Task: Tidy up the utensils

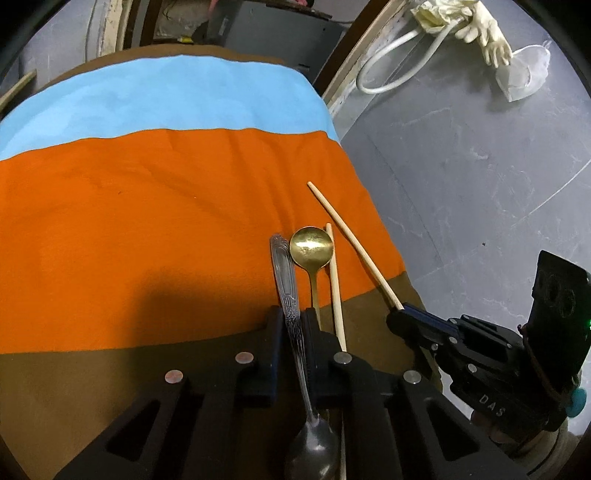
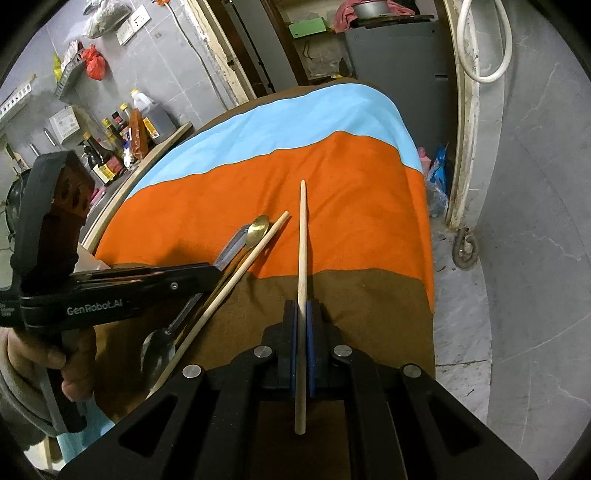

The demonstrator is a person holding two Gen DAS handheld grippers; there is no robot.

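Observation:
My left gripper (image 1: 291, 317) is shut on a silver spoon (image 1: 290, 295), gripping its patterned handle, bowl toward the camera. A gold spoon (image 1: 312, 245) and a loose chopstick (image 1: 335, 288) lie just right of it on the striped cloth (image 1: 147, 221). My right gripper (image 2: 302, 306) is shut on a second chopstick (image 2: 303, 240), whose tip points away over the orange stripe. In the left wrist view the right gripper (image 1: 402, 310) holds that chopstick (image 1: 351, 243) at the cloth's right edge. In the right wrist view the left gripper (image 2: 207, 271) shows at the left over the silver spoon (image 2: 159, 347).
The cloth has blue, orange and brown stripes and covers a table. A grey floor (image 1: 461, 184) lies to the right, with a white hose (image 1: 388, 66) and gloves (image 1: 487, 33). Sauce bottles (image 2: 118, 136) stand on a counter at the left.

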